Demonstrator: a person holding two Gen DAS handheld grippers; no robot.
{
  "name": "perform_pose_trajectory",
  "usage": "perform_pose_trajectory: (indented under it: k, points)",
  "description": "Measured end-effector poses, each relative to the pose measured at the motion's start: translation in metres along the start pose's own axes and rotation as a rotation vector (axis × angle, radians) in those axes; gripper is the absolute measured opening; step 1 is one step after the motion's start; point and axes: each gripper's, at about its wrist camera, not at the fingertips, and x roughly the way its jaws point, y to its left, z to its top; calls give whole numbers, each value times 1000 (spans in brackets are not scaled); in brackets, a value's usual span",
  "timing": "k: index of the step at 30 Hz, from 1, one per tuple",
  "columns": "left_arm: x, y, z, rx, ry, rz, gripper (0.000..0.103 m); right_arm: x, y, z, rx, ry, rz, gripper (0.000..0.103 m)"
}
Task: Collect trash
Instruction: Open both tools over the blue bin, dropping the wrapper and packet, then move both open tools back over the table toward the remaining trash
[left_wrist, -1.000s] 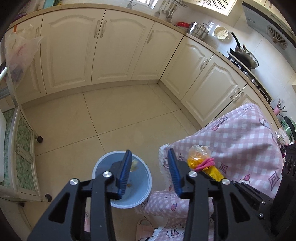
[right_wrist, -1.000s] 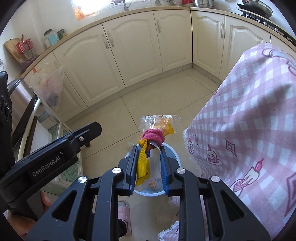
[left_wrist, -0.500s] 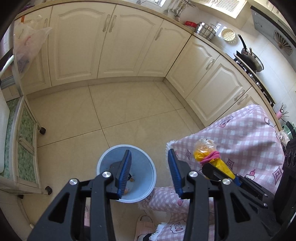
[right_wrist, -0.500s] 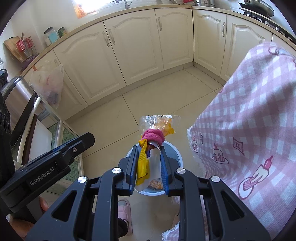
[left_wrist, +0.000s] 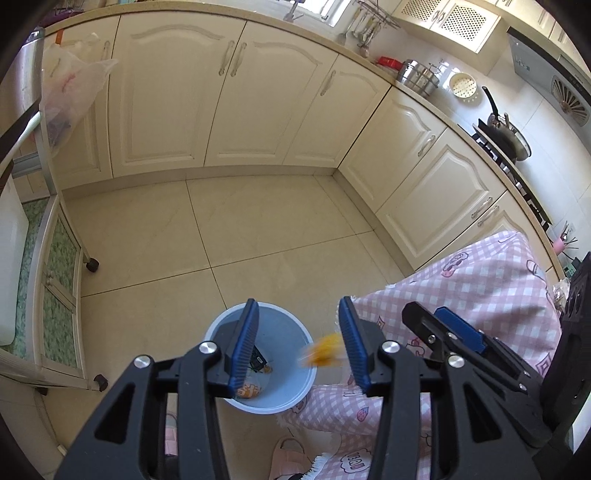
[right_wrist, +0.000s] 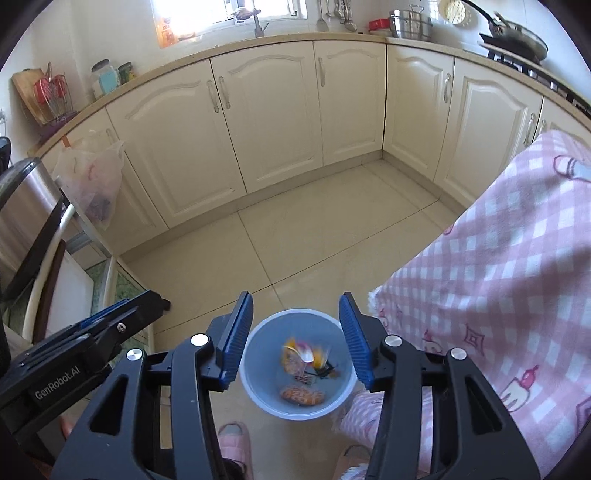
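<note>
Our right hand-held gripper hangs over the pale blue bin on the floor, its jaws opening with nothing between them. The yellow-and-pink wrapper blurs in mid-air inside the bin's rim, above other scraps. Our left hand-held gripper is also opening and empty. Beyond stand cream cabinets.

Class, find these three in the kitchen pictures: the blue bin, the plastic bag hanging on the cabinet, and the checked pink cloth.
blue bin (right_wrist: 258, 395): right wrist view, inner wall.
plastic bag (right_wrist: 92, 181): right wrist view, belly.
checked pink cloth (right_wrist: 509, 258): right wrist view, draped top.
</note>
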Motion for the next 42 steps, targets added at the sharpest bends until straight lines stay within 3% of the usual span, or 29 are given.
perform_pose_trajectory:
  k: [6, 12, 21, 30, 36, 42]
  points:
    - [-11, -18, -2, 29, -5, -30, 44, -32, -14, -2, 6, -52, -58, 48]
    - [-43, -62, -6, 106, -45, -94, 44, -86, -31, 0, 24, -140, -108, 50]
    - [-88, -160, -23, 258, -94, -214, 51, -184, -97, -19, 126, -271, -215, 53]
    - [-87, -270, -63, 450, -30, -308, 54, -247, -191, -55, 275, -312, -368, 55]
    - [-69, -324, -86, 545, 29, -324, 54, -257, -235, -69, 378, -296, -340, 56]
    - [-48, -350, -91, 588, 74, -303, 54, -257, -256, -71, 435, -268, -277, 59]
